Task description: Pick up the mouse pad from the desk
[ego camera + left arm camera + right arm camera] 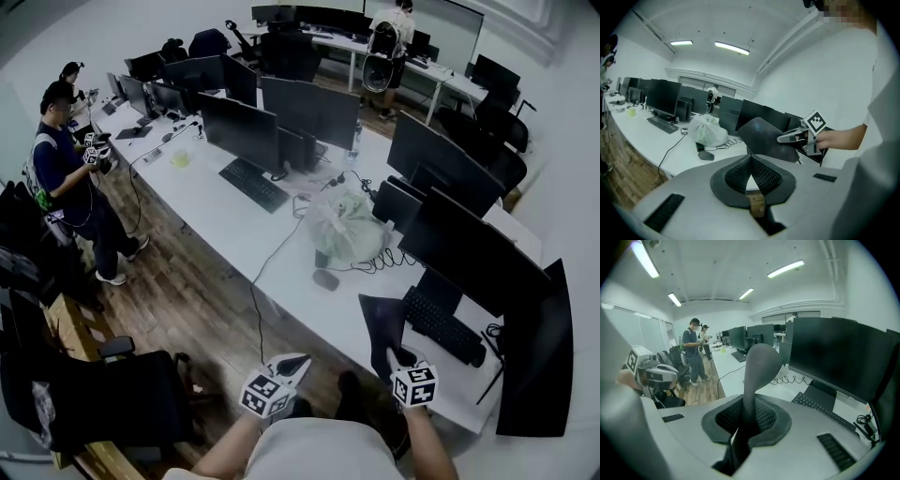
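The dark mouse pad (pixel 382 319) hangs in the air above the near end of the white desk (pixel 281 291), and my right gripper (pixel 401 359) is shut on its lower edge. In the right gripper view the mouse pad (pixel 759 366) stands up edge-on out of the closed pads of that gripper (pixel 749 413). The left gripper view has the mouse pad (pixel 761 138) as a curved dark sheet held by the right gripper (pixel 792 137). My left gripper (pixel 286 368) is off the desk's near edge, left of the pad, with its own jaws (pixel 751 161) shut on nothing.
A grey mouse (pixel 326 278) and a bunched plastic bag (pixel 345 228) lie on the desk beyond the pad. A keyboard (pixel 442 326) and a row of monitors (pixel 473 258) stand to the right. A person (pixel 70 178) stands at the left, and an office chair (pixel 103 398) is at lower left.
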Demonstrator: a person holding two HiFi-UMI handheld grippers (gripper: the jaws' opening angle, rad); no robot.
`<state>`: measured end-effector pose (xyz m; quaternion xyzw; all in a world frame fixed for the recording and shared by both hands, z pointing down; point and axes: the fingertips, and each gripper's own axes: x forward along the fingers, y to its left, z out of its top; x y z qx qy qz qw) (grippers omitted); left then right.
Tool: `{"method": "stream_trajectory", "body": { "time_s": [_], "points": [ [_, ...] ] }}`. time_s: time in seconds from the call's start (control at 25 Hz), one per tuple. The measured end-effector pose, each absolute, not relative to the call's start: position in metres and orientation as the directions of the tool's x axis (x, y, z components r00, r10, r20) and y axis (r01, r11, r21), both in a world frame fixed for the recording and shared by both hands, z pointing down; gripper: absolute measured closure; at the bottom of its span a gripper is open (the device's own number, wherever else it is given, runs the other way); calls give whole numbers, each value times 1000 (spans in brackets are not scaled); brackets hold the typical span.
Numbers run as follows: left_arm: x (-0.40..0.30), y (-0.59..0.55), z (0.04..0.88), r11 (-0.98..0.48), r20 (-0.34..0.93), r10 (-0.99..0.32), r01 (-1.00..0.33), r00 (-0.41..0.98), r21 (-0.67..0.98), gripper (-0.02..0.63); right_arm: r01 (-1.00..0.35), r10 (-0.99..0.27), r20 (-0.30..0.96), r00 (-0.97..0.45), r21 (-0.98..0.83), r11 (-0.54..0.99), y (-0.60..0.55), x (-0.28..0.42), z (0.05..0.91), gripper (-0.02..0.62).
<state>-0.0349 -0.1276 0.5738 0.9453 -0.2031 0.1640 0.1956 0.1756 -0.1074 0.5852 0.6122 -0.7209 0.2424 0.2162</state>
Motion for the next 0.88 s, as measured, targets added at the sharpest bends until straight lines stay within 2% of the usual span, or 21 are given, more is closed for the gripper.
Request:
{"method": "stream_trajectory", "body": {
  "time_s": [0.48,0.88],
  "points": [
    [-15,-95,544,-905,325,-199,-301,924,300,589,-997,-880,473,-42,-81,4,-29,177,502,549],
    [14,-57,504,-916,283,-214,-293,935,275,589,-998,-921,388,-39,-56,19,31,204,467,549]
  ]
}}
